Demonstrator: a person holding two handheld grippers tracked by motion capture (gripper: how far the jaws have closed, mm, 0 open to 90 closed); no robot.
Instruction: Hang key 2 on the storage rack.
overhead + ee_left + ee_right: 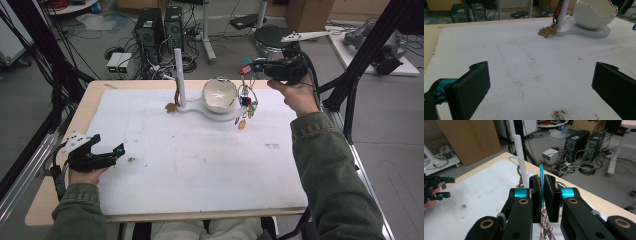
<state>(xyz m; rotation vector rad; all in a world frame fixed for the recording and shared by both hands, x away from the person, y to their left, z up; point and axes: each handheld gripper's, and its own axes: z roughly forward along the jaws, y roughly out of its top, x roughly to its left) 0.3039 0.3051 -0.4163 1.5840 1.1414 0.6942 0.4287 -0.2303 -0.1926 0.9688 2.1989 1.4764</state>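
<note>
A white stand [196, 107] sits at the far middle of the white mat [200, 160], with a tall post [179, 75] and an eggshell-like white bowl [219, 94]. A brown fob [171, 107] hangs low at the post; the left gripper view shows it [546, 31] beside the bowl [596, 12]. My right gripper [251, 67] is held above the bowl's right side, shut on a thin blue ring [541, 176] from which a bunch of keys and coloured tags [247, 102] dangles. My left gripper [119, 150] rests open on the mat at the left, nothing between its jaws.
Two computer towers [159, 27], cables and a round stool [272, 35] stand on the floor beyond the table. Black frame bars rise at the left and right [372, 45]. A small dirt speck [131, 160] lies on the mat by the left gripper.
</note>
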